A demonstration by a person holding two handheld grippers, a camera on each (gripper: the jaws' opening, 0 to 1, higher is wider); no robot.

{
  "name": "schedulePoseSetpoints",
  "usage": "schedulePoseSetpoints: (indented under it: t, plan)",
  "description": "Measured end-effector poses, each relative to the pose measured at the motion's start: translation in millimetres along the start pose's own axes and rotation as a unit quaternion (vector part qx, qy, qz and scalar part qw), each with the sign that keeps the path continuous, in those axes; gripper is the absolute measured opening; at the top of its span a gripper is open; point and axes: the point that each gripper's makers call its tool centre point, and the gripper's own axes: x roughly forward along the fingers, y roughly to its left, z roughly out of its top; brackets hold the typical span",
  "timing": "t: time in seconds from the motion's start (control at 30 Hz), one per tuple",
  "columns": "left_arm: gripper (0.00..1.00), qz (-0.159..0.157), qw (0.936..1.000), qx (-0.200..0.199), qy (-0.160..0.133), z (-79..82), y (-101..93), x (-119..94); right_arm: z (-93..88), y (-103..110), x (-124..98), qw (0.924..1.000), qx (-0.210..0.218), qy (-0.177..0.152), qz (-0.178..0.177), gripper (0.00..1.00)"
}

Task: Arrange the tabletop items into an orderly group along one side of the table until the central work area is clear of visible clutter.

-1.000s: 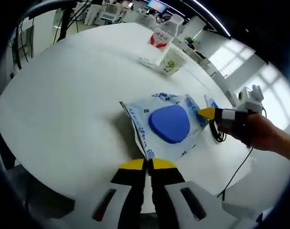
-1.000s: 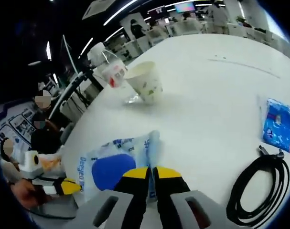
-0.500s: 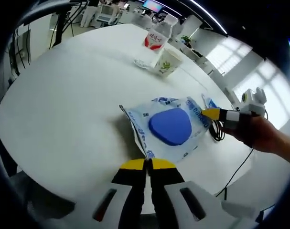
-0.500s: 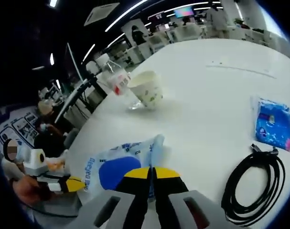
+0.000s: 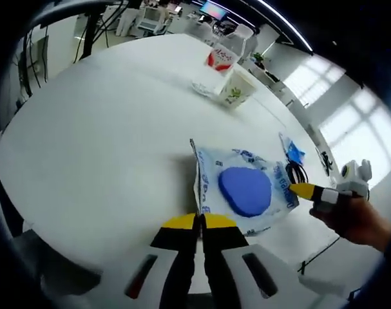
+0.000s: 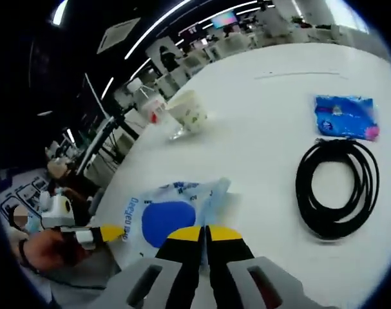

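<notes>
A clear plastic packet with blue print and a blue oval pad inside (image 5: 245,190) lies near the white table's (image 5: 105,129) near edge. My left gripper (image 5: 198,223) is shut on its near corner. My right gripper (image 5: 303,190), held by a hand, pinches its far right edge. In the right gripper view the same packet (image 6: 169,215) sits just ahead of my right gripper (image 6: 205,233), which is shut on its edge, and my left gripper (image 6: 110,232) grips it from the left.
A paper cup (image 5: 237,90) and a red-and-white bottle (image 5: 222,56) stand together at the far side. A coiled black cable (image 6: 337,187) and a small blue packet (image 6: 346,116) lie on the table (image 6: 266,116) to the right. Office desks and people are beyond.
The packet has turned and slid to the right between both grippers. In the left gripper view the right gripper has dropped lower. In the right gripper view the cable and small blue packet show more fully.
</notes>
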Motion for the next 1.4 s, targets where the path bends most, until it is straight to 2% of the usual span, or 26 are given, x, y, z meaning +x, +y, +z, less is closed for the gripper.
schedulePoseSetpoints:
  t: [0.2,0.27,0.33,0.47,0.53,0.67,0.73,0.8,0.87,0.93,1.0,1.03,1.13,1.2,1.4]
  plan:
    - [0.00,0.002,0.9999,-0.008,-0.012,4.8,5.5,3,-24.2,4,-12,0.9997,0.025,-0.001,-0.003,0.00]
    - [0.01,0.002,0.9998,-0.013,-0.013,4.7,6.3,3,-29.5,0,-12,0.9991,0.042,-0.004,-0.005,0.00]
    - [0.01,0.001,0.9998,-0.015,-0.014,4.6,6.3,3,-31.5,-7,-9,0.9988,0.049,-0.007,-0.006,0.00]
    - [0.02,-0.002,0.9999,0.011,0.000,-0.7,3.9,3,-31.3,0,-18,0.9981,0.060,-0.015,-0.004,0.02]
    - [0.03,-0.001,0.9999,0.015,0.000,-1.0,4.2,3,-33.1,-9,-13,0.9982,0.059,-0.011,0.003,0.05]
    - [0.04,-0.002,0.9996,0.028,0.005,-3.0,1.3,-3,-38.5,-10,-6,0.9988,0.048,0.007,0.006,0.15]
    - [0.05,-0.006,0.9997,0.023,0.008,-4.8,-0.2,-4,-40.3,2,-9,0.9985,0.050,0.013,0.015,0.17]
    - [0.06,-0.009,0.9995,0.025,0.014,-8.1,-1.2,-3,-40.8,-1,-2,0.9988,0.044,0.018,0.016,0.17]
    - [0.03,-0.013,0.9993,0.032,0.018,-10.3,-4.1,-3,-39.9,3,0,0.9990,0.038,0.020,0.014,0.12]
    - [0.00,-0.025,0.9989,0.039,0.010,-6.0,-10.2,-6,-33.9,-8,-6,0.9993,0.017,0.026,-0.019,0.01]
    - [0.00,-0.030,0.9985,0.045,0.001,-1.0,-19.1,-13,-34.0,-10,4,0.9996,0.021,0.019,-0.004,0.00]
    - [0.00,-0.029,0.9984,0.048,-0.001,0.4,-21.6,-15,-30.1,-1,-3,0.9998,0.019,0.011,0.003,0.00]
    - [0.00,-0.031,0.9978,0.058,-0.003,3.4,-22.9,-14,-24.7,-7,-3,0.9999,0.009,0.009,0.006,0.00]
    - [0.00,-0.033,0.9977,0.060,-0.005,4.3,-25.6,-14,-20.3,4,-14,0.9999,0.010,0.001,0.008,0.00]
    - [0.00,-0.047,0.9956,0.081,-0.005,7.6,-40.1,-9,-12.9,-12,-18,0.9997,0.017,-0.016,0.005,0.00]
